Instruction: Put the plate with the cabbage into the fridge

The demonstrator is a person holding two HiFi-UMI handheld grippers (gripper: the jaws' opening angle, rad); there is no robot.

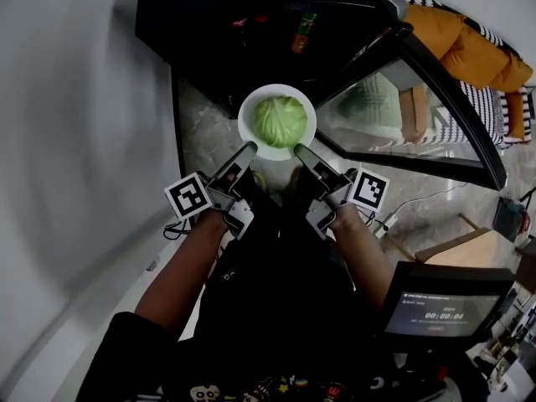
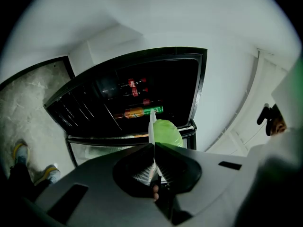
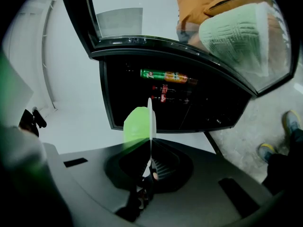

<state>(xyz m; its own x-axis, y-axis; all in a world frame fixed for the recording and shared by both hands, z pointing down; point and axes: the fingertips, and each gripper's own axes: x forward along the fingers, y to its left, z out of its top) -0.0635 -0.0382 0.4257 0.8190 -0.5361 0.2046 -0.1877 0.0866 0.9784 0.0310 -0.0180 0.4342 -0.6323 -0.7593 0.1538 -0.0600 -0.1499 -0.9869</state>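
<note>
**Plate and cabbage held at the mouth of the open fridge**

The white plate (image 1: 247,132) hangs in mid-air just in front of the open fridge (image 1: 209,40), above the stone floor (image 1: 197,128), with the pale green cabbage (image 1: 280,121) sitting in its middle. It is not yet inside. Two grips carry it. The left gripper (image 1: 249,149) has its jaws clamped on the near-left part of the rim, and the right gripper (image 1: 300,151) is clamped on the near-right part. Each gripper view shows the jaws closed onto the plate's thin edge, with the cabbage bulging to one side. The glass door (image 1: 419,99) stands wide open to the right. Several bottles (image 1: 303,30) lie on a shelf in the dark interior.

The step in hand looks like the carry inward. Both grips sit on the near side of the rim, so the far half has nothing under it (and a round cabbage will roll if the plate dips). The grippers should travel together at equal height, without twisting against each other, so the plate is level as it goes in. Lead with the far edge and aim for shelf space clear of the bottles; the interior is too dark to tell which shelf is free. Lower the plate flat, and open the jaws only once it rests fully on the shelf.
</note>
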